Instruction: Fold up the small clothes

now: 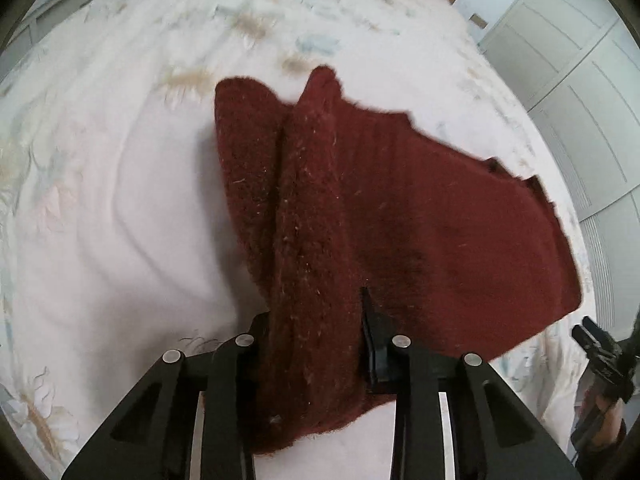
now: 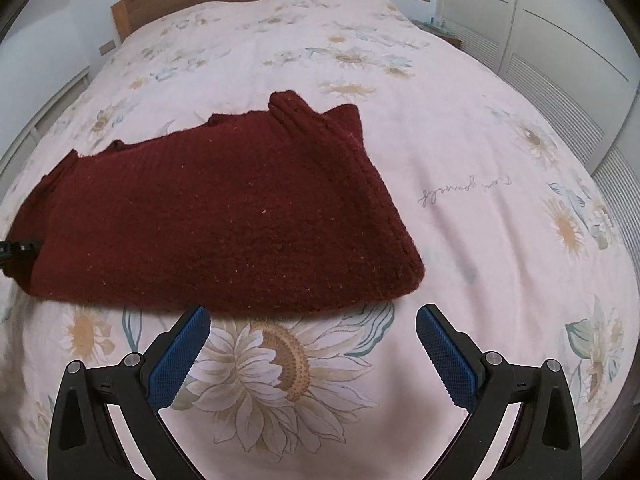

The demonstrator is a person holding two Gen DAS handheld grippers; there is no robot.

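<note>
Dark red knit is being pinched between the jaws of the left gripper (image 1: pixel 316 344), which are closed onto a bunched strip of the sweater (image 1: pixel 360 208) at its near left corner. From that grip the sweater is being seen to run away and rightward across the bed (image 1: pixel 100 200), its long axis lying crosswise between the two grippers. Seen by the right wrist camera, the sweater (image 2: pixel 224 216) is lying flat on the flowered cover, in the middle of the bed toward its near edge, with a folded edge along its right side. The right gripper (image 2: pixel 312 332) is being held spread and empty just short of the near hem, touching nothing. The right near corner is judged to be the nearer target for the right hand.
</note>
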